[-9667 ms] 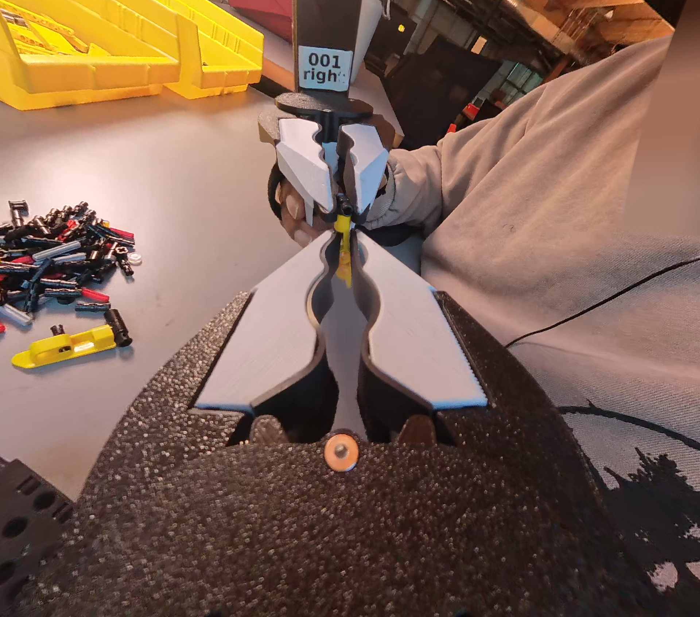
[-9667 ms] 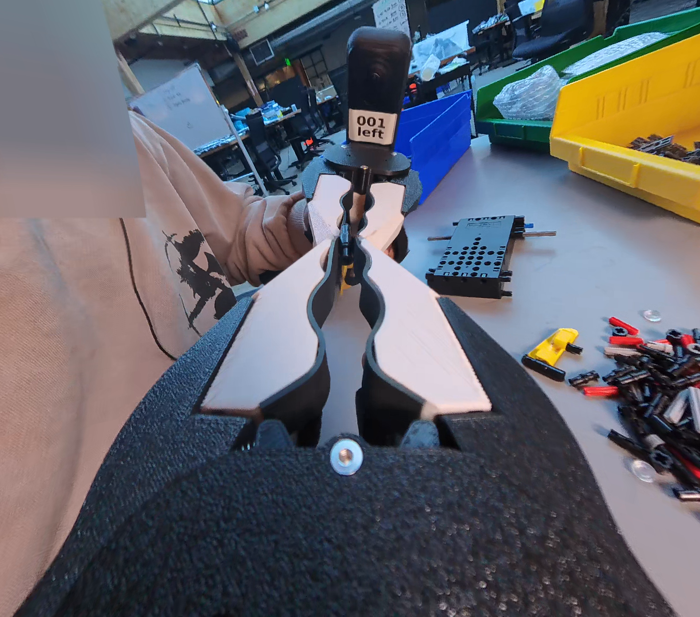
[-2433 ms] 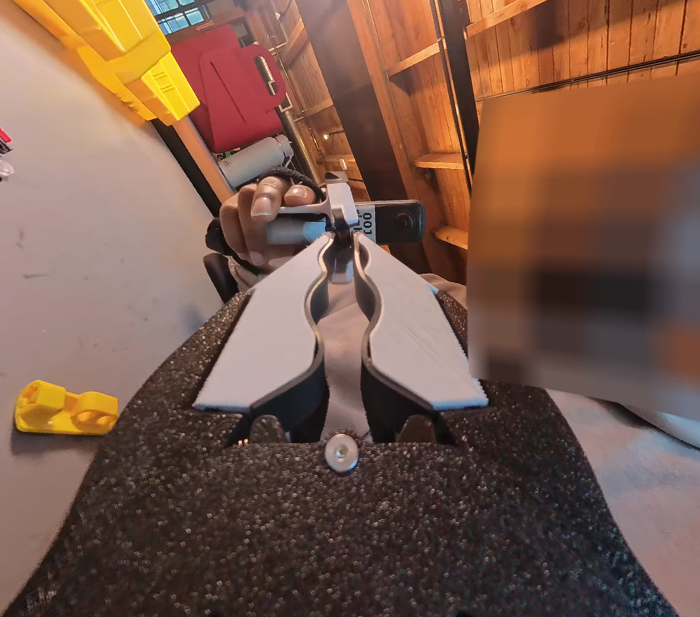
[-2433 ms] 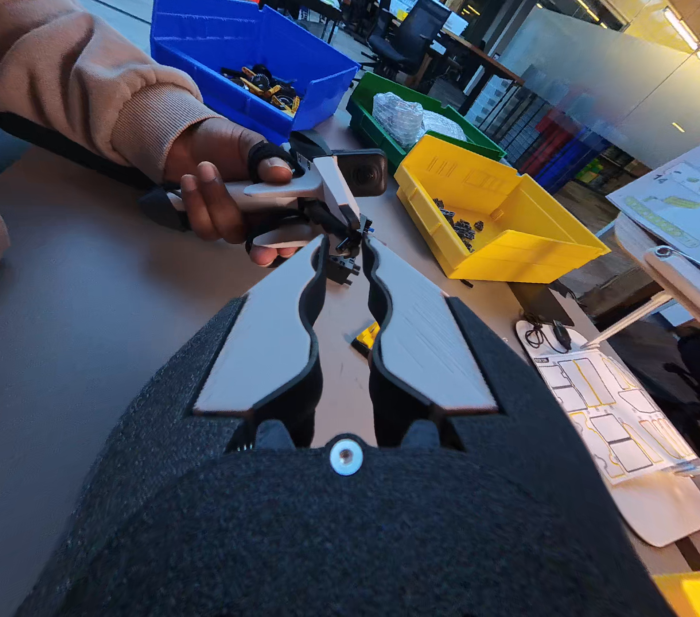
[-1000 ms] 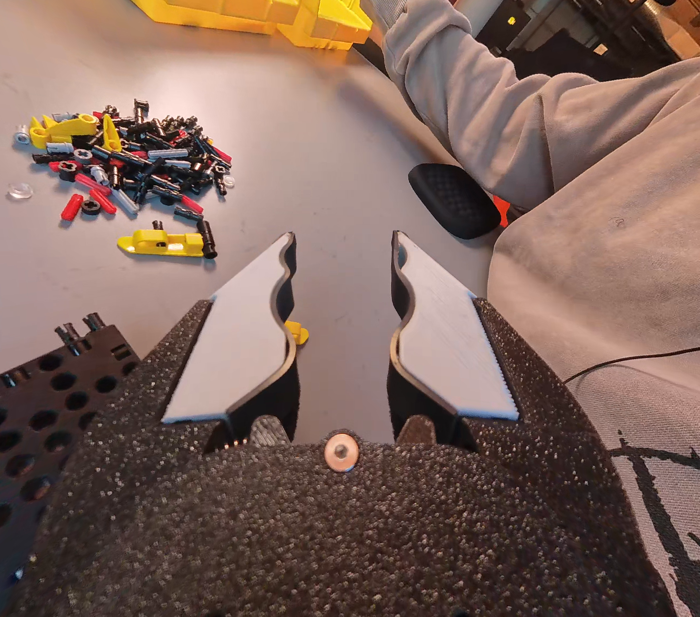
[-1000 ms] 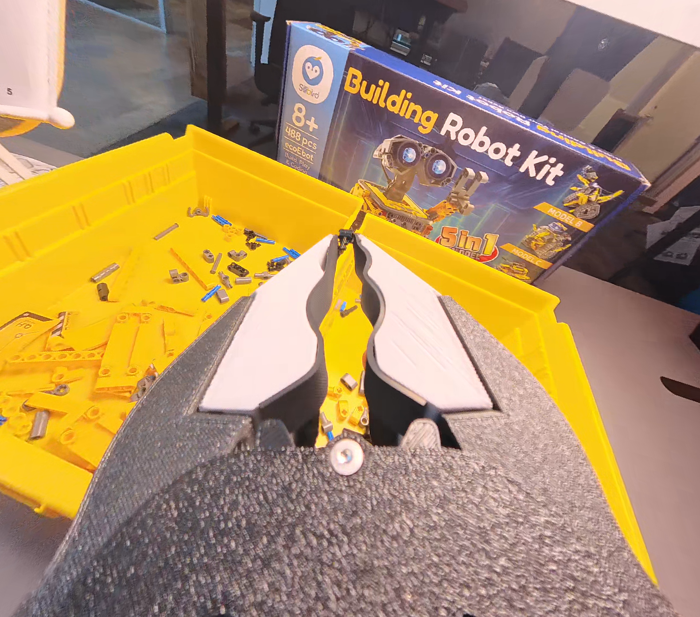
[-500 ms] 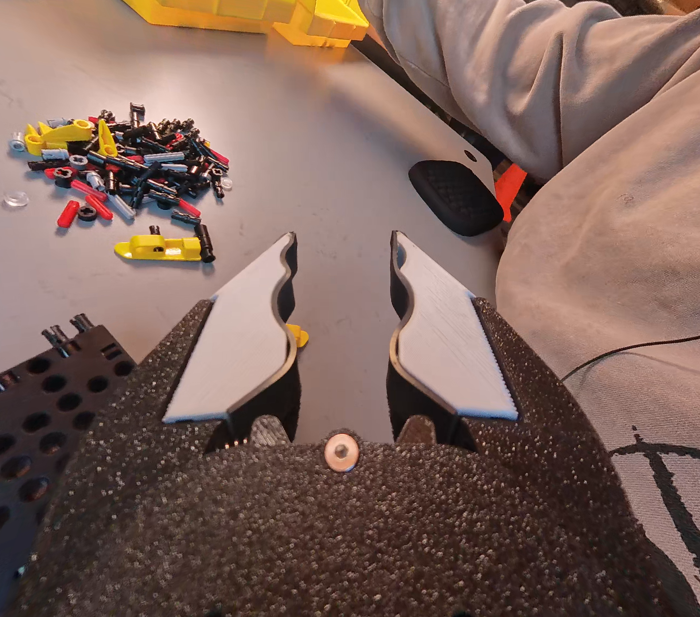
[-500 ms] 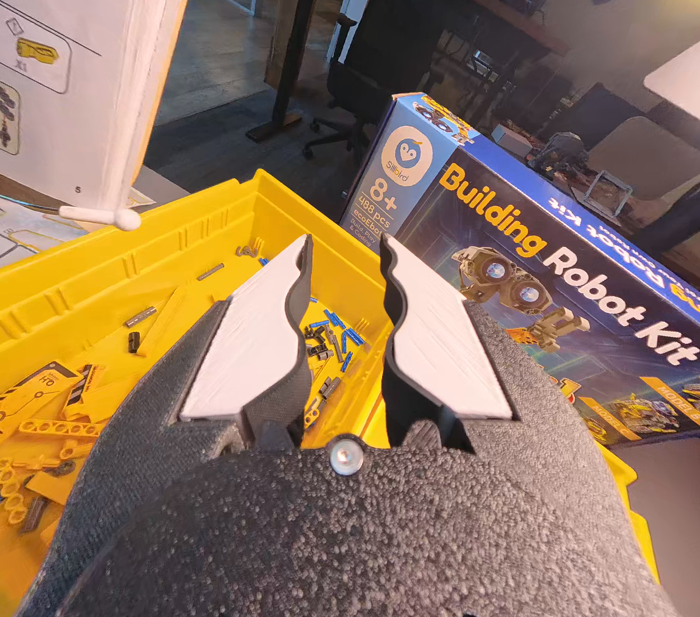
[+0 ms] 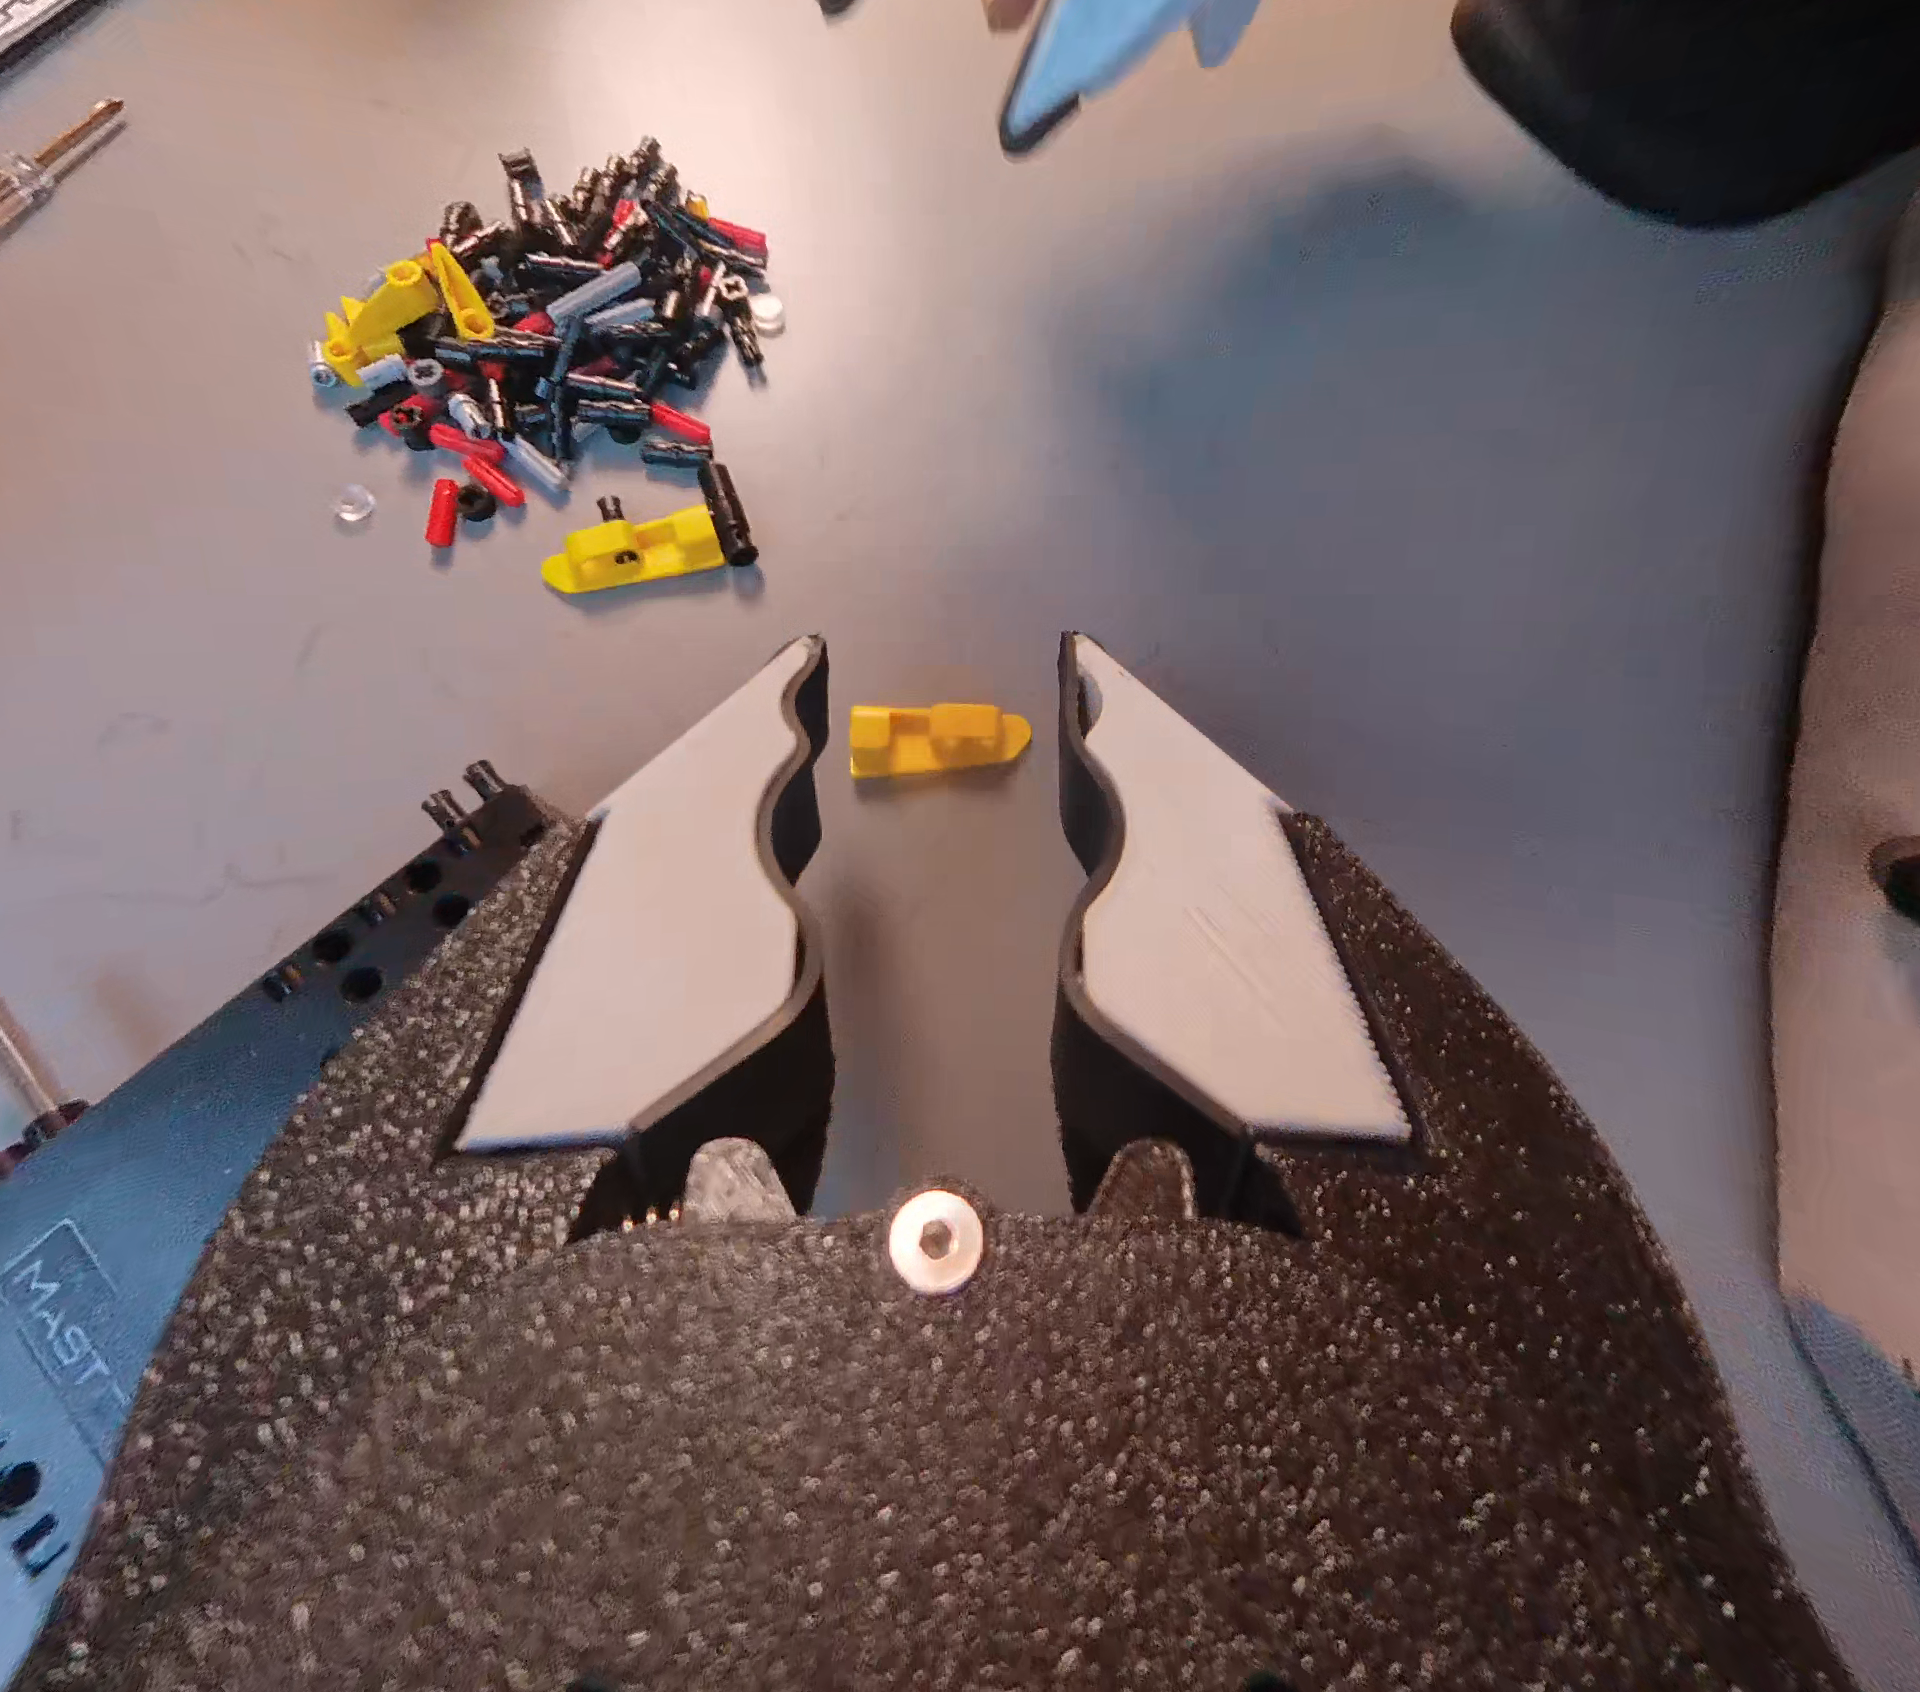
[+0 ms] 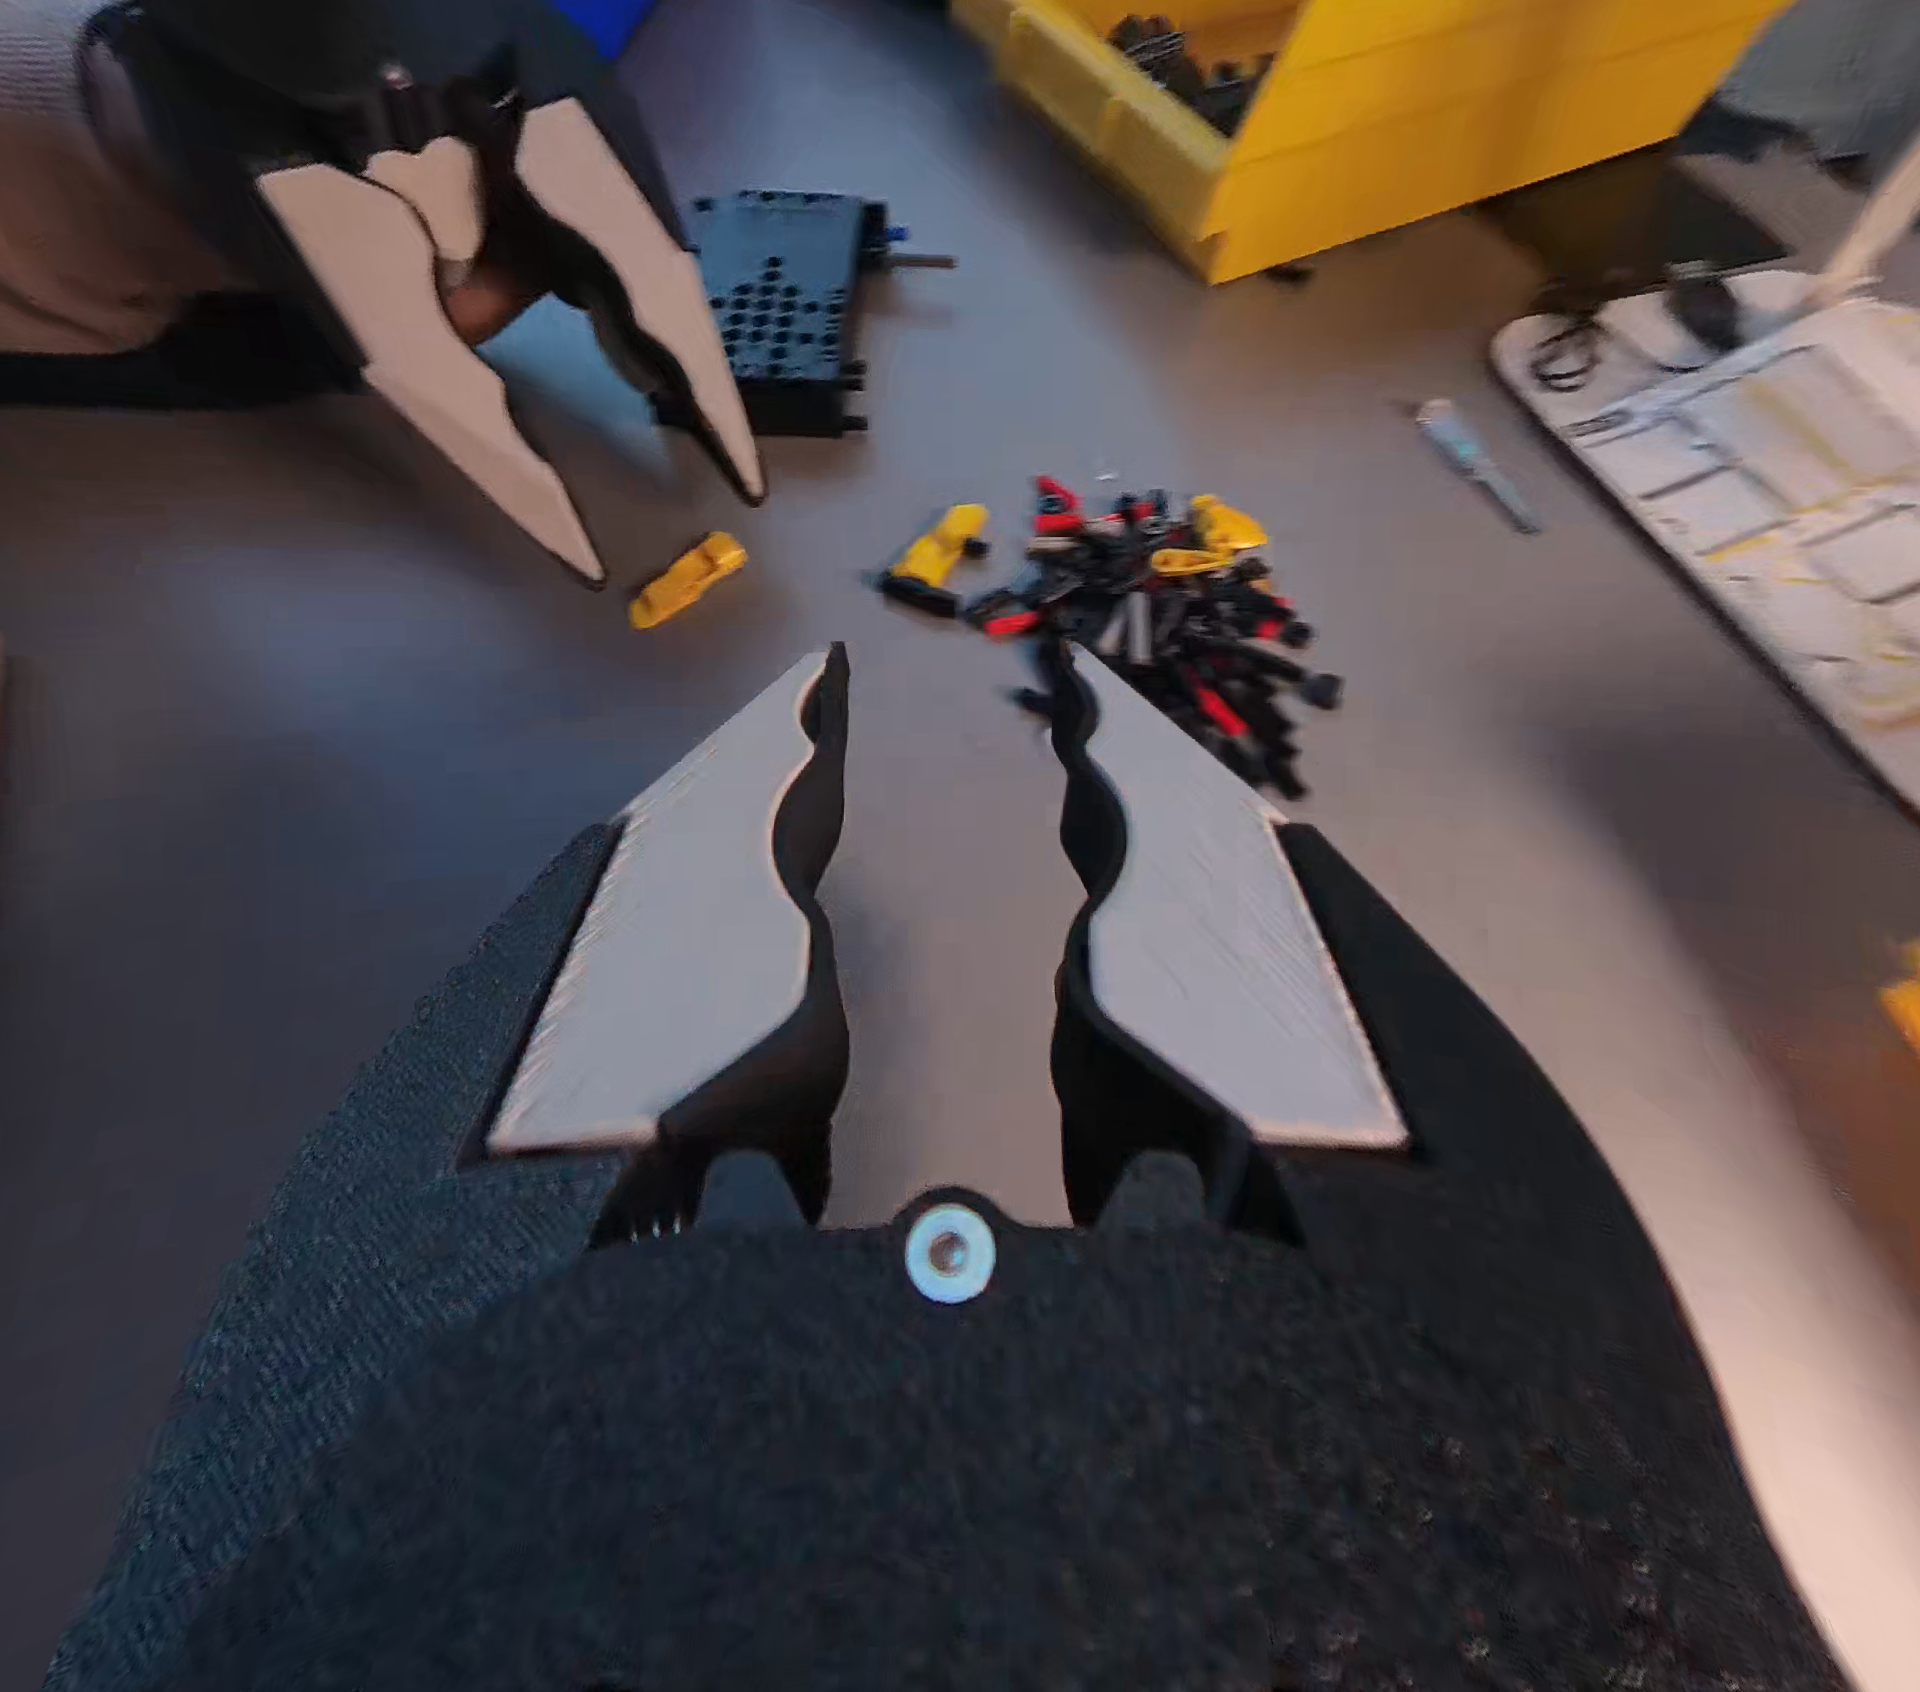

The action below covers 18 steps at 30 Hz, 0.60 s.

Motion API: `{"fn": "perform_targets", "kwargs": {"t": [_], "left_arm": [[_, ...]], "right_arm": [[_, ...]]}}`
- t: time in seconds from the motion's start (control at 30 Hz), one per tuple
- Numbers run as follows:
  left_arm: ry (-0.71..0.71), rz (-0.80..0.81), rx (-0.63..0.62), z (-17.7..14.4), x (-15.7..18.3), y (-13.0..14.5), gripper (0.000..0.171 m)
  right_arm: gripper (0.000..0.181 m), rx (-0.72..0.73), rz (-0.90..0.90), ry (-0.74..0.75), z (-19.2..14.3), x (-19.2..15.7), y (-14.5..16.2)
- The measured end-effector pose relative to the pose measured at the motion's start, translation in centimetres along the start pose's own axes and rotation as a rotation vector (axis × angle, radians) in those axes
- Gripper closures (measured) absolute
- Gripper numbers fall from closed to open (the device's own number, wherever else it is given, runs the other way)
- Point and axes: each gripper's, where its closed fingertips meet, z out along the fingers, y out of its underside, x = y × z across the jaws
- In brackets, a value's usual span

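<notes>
Yellow brick piece (image 9: 938,739) lay flat on the grey table (image 9: 1351,447) between the spread, empty fingers of our left gripper (image 9: 942,655), and we judged it light, stiff, slippery, best pinched across its long sides, while our right gripper (image 10: 948,655) hovered open too.

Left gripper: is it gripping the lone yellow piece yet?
No. The left gripper is open, and the yellow piece lies on the table between its fingertips, untouched.
</notes>
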Motion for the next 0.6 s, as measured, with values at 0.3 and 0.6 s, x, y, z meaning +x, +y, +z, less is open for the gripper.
{"fn": "perform_targets", "kwargs": {"t": [0.3, 0.6], "left_arm": [[-0.082, 0.09, -0.206, 0.6, -0.3, 2.7, 0.13], [-0.054, 0.134, -0.167, 1.2, 0.4, 2.3, 0.164]], "right_arm": [[0.143, -0.043, -0.019, -0.115, 3.2, -4.8, 1.1], [0.144, -0.036, -0.034, -0.126, 3.2, -5.4, 1.5]]}}
